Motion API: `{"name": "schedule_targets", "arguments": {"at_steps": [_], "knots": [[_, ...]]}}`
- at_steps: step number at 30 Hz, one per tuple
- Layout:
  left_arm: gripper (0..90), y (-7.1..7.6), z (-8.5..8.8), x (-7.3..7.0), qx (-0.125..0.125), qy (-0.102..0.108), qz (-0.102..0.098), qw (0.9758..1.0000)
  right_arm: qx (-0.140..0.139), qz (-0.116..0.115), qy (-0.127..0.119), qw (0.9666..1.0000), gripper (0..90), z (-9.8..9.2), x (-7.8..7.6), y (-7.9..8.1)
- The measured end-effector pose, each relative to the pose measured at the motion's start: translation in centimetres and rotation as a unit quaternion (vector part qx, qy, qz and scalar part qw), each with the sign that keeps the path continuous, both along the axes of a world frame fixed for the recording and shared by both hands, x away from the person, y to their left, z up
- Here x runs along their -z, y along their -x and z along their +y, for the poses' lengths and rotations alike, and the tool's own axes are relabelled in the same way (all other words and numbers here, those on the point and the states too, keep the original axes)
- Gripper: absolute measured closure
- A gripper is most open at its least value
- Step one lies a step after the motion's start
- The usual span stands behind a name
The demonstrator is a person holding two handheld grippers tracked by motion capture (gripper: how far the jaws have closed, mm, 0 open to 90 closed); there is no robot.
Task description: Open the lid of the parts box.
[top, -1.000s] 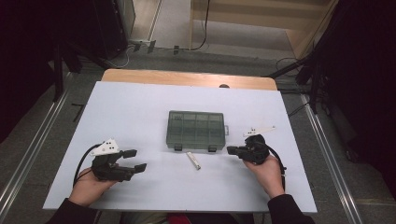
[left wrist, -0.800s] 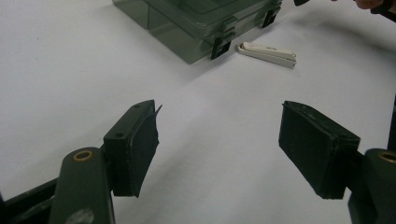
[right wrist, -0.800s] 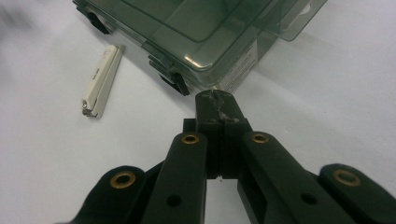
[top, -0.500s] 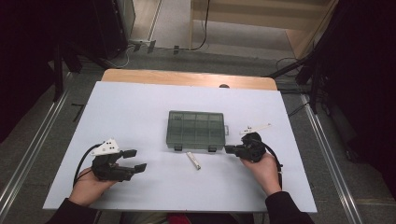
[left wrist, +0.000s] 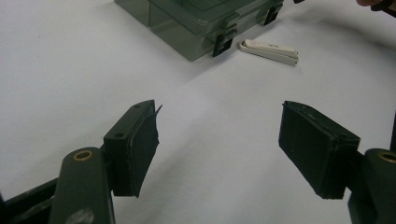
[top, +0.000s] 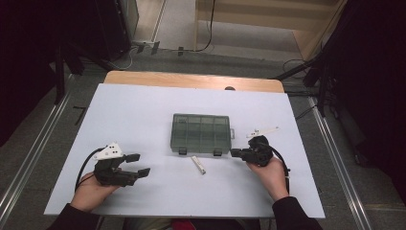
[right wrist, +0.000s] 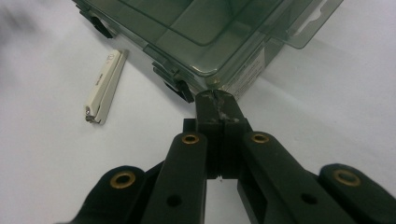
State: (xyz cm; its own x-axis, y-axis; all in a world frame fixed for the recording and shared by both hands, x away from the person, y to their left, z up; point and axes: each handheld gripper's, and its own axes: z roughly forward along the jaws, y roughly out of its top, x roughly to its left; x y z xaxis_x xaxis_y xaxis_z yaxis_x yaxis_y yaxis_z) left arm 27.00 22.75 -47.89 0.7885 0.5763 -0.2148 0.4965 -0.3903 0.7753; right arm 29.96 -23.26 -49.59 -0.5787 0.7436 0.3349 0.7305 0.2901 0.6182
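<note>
Compartment box (top: 201, 133): lid shut, table (top: 143, 110) centre; R gripper (top: 235, 153) clenched, empty, has edged in to box's near-right corner, latch work likely next; L gripper (top: 138, 164) released, idle; white clip (top: 198, 164) beside box.

The white table (top: 143, 115) is evenly lit from above and reads bright, while the room around it sinks into near-black. Shadows under the plastic box (top: 201, 134) are soft and short. The high view is slightly soft; both gripper views blur close up and go hazy toward the top.
</note>
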Motion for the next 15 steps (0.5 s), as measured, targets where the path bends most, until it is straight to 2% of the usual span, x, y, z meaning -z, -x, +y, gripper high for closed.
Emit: {"name": "schedule_targets", "arguments": {"at_steps": [7,15], "knots": [[27.9,0.01,0.02,-0.03,0.001,0.001,0.0,1.0,0.002,-0.003,-0.005,1.0,90.0,-0.02,-0.22,0.1],[27.9,0.01,0.02,-0.03,0.0,0.003,-0.001,1.0,0.0,-0.017,-0.012,0.9998,90.0,0.02,-0.57,0.17]]}}
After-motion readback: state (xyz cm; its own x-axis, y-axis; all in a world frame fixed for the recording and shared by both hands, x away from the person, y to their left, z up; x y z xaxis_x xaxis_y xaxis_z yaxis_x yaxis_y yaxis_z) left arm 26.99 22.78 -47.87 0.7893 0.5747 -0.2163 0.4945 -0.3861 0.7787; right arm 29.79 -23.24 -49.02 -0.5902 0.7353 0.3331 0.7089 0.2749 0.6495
